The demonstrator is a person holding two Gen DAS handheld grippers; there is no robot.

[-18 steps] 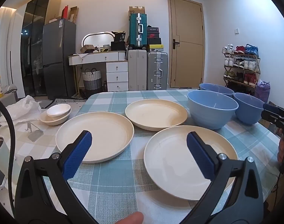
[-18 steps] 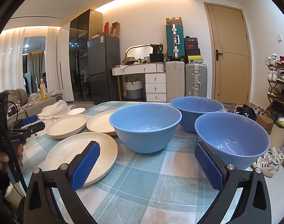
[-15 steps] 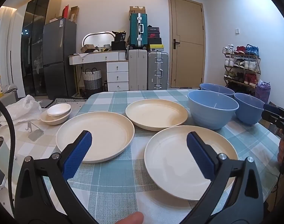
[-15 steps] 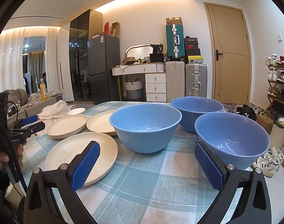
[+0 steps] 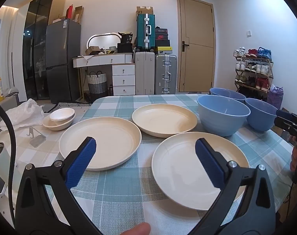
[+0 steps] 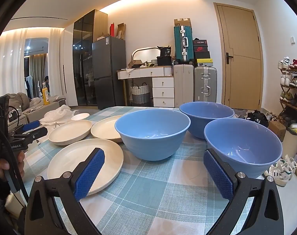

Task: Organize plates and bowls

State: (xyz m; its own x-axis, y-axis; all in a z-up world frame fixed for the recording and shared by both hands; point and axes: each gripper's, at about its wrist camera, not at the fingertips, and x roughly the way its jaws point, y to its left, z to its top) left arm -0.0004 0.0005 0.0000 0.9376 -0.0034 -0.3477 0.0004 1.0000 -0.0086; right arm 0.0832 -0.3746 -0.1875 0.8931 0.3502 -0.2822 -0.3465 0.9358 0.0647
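Progress: nothing sorted yet, by the look of it. Three cream plates and three blue bowls all sit singly on the worktop (image 5: 117, 178); no stack started. All of the stacking is left for you.

Left gripper (image 5: 145, 158): jaws wide apart, empty, held low over the near edge, facing the gap between two plates. Right gripper (image 6: 153, 173): jaws wide apart, empty, facing the bowls.

Plates: near right plate (image 5: 189, 166) closest to your left gripper; near left plate (image 5: 101, 139) just beside it; far plate (image 5: 164, 119) behind, its rim very close to both. Round, shallow, raised rims, matte cream; material cannot be told.

Bowls: middle bowl (image 6: 152, 131) just beside the near right plate; right bowl (image 6: 244, 143) nearest your right gripper; far bowl (image 6: 206, 113) behind them. Deep, rounded, smooth blue, glossy highlights inside; faint ridges on the middle bowl's outer wall.

Cloth on the worktop: teal-and-white check, woven texture. Small white nested dishes (image 5: 59, 117) sit apart at left, beside a crumpled plastic bag (image 5: 23, 113).
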